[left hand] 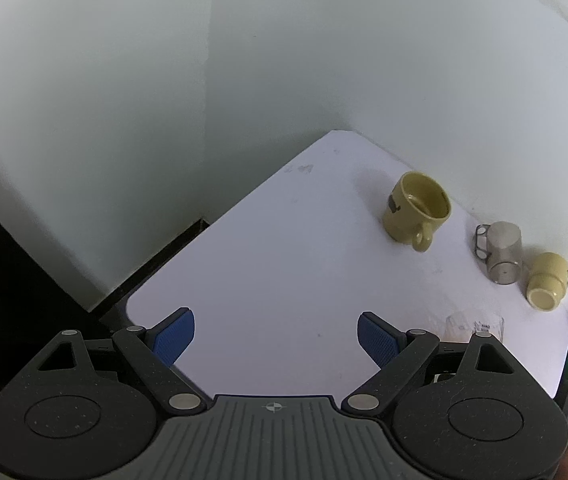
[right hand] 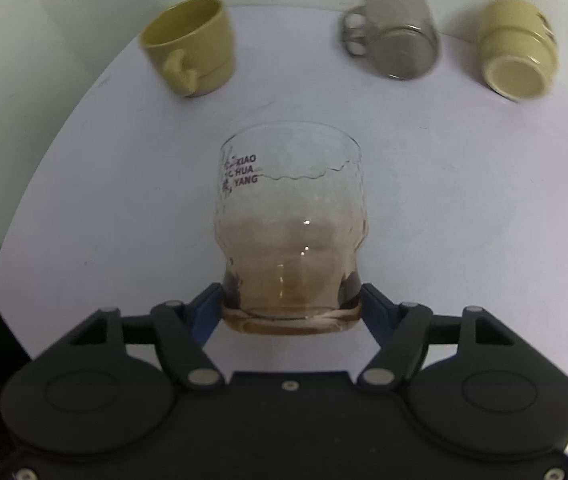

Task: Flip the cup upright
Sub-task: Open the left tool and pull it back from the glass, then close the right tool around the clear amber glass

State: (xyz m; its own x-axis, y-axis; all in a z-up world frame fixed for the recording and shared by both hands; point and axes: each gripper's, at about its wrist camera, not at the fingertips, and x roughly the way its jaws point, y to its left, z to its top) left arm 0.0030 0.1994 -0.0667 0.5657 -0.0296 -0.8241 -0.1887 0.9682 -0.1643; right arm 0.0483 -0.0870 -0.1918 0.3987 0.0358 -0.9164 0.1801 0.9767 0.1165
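The right claw (right hand: 291, 308) grips a clear glass tumbler (right hand: 290, 224) at its thick amber-tinted base, blue pads pressed against either side, so the glass points away from the camera with its rim toward twelve o'clock. Printed letters "XIAO HUA YANG" run down its left side. Whether the base touches the white worktop (right hand: 464, 208) I cannot tell.

Beyond it, along the far edge, three more cups sit in a row: a yellow mug (right hand: 189, 46) at eleven o'clock standing upright with its handle facing the claw, a grey translucent mug (right hand: 394, 36) at one o'clock lying tipped on its side, and a second yellow mug (right hand: 516, 48) at two o'clock, also tipped, its underside showing.

The left claw (left hand: 275, 338) hangs wide apart over the near corner of the worktop, holding nothing, well away from the cups.
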